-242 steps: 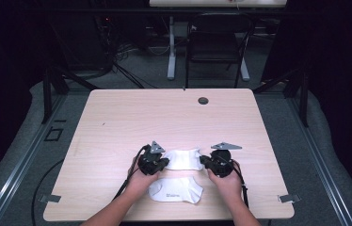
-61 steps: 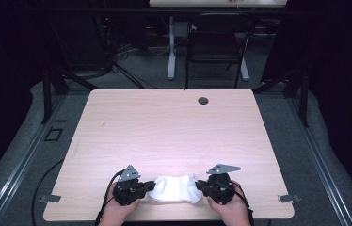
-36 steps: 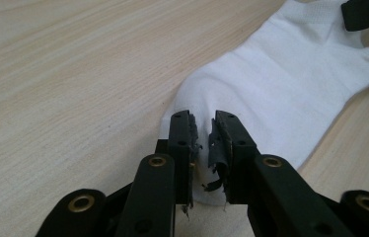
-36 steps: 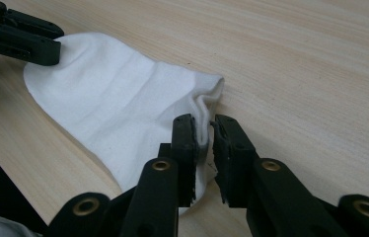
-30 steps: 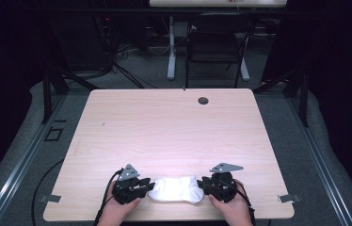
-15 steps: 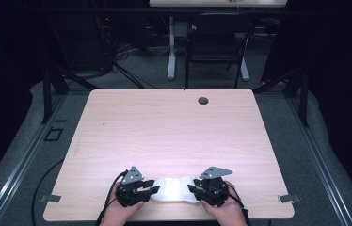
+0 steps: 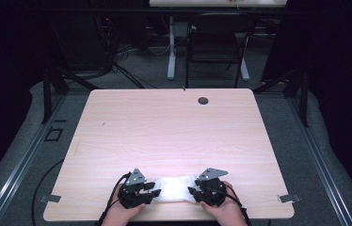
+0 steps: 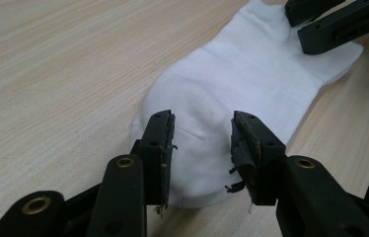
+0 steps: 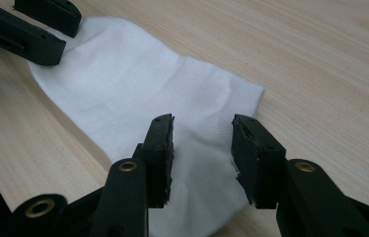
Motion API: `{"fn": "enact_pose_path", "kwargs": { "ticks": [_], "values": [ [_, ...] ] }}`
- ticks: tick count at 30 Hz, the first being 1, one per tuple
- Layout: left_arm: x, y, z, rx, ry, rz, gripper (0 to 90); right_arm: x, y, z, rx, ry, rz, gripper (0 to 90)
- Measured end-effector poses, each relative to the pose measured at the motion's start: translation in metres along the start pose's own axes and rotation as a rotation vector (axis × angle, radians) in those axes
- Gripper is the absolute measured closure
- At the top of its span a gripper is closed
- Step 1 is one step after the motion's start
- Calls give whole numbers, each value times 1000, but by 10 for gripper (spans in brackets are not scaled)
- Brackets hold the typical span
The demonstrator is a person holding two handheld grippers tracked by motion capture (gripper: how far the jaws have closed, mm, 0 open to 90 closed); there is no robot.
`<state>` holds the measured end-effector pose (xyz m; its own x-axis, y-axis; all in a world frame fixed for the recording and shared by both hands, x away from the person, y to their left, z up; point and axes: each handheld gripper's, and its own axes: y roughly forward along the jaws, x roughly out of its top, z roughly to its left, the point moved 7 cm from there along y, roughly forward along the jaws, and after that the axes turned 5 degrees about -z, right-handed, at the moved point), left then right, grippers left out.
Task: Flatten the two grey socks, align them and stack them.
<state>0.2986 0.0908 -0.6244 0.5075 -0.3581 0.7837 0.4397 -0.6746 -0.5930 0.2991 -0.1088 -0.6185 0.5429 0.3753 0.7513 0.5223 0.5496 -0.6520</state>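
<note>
A white sock [image 7: 176,188] lies flat on the wooden table [image 7: 174,136], close to its front edge. My left gripper [image 7: 154,192] stands over the sock's left end and my right gripper [image 7: 192,192] over its right end. In the left gripper view the left gripper [image 8: 202,143] has just been opening. Its pads stand apart, with the sock's rounded end [image 8: 232,84] below and between them, untouched. The right gripper [image 9: 202,143] has just been opening too, and the sock's cuff end [image 9: 123,84] lies loose under its jaws.
The table's front edge runs just under both hands. A dark grommet hole [image 7: 203,100] sits near the far edge. Beyond the table stand a black chair [image 7: 216,42] and a desk leg [image 7: 171,47]. Broad bare tabletop stretches ahead of the sock.
The sock was brought from mid-table to the front edge. Both grippers, shut on its ends a second ago, have opened and let it go. The sock now rests flat.
</note>
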Motion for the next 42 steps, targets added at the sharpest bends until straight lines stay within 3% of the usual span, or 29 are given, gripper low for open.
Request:
{"fn": "enact_pose_path", "kwargs": {
  "ticks": [7, 18, 38, 42],
  "values": [
    [-2, 0, 0, 5, 14, 2, 606, -2, 0, 0, -5, -3, 4, 609],
    [0, 3, 2, 9, -2, -2, 611, -1, 2, -4, 2, 9, -18, 633],
    [7, 8, 18, 41, -5, -34, 605, 10, 16, -14, -30, 16, -56, 626],
    [7, 7, 18, 34, -12, -37, 563, 12, 15, -14, -31, 16, -60, 620]
  ]
}}
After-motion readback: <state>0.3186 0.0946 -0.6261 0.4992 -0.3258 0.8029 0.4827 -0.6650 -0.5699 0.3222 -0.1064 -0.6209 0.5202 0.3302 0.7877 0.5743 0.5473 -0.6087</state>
